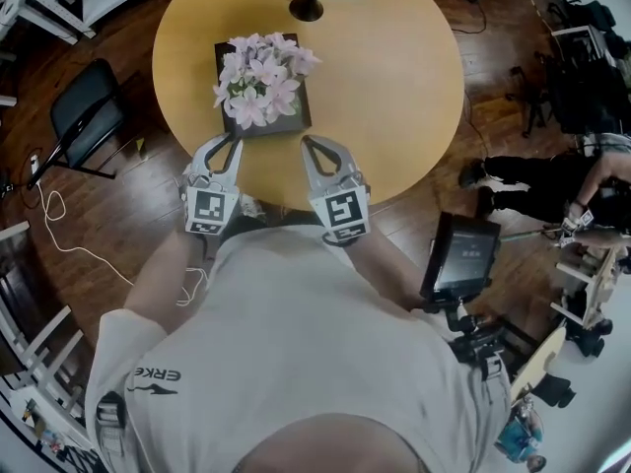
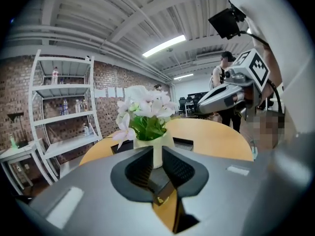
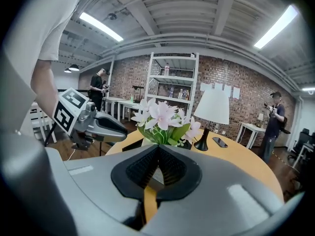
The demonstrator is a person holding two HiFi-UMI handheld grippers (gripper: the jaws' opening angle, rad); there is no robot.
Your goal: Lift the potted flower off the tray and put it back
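The potted flower (image 1: 259,75), pink-white blooms in a cream pot, stands on a dark square tray (image 1: 296,118) on the round yellow table (image 1: 394,77). Both grippers hover over the table's near edge, short of the tray. My left gripper (image 1: 235,138) points at the tray's near left corner, and the right gripper (image 1: 306,142) at its near right corner. In the left gripper view the jaws (image 2: 157,154) stand a narrow slit apart, with the pot (image 2: 147,142) beyond them and nothing between them. In the right gripper view the tips (image 3: 158,147) meet, empty, before the flower (image 3: 162,119).
A lamp (image 1: 306,8) with a white shade stands behind the tray, and a phone (image 3: 220,142) lies near it. A black chair (image 1: 84,106) is left of the table. A screen on a stand (image 1: 461,254) and a seated person (image 1: 552,185) are at the right. Shelves (image 2: 64,117) line the brick wall.
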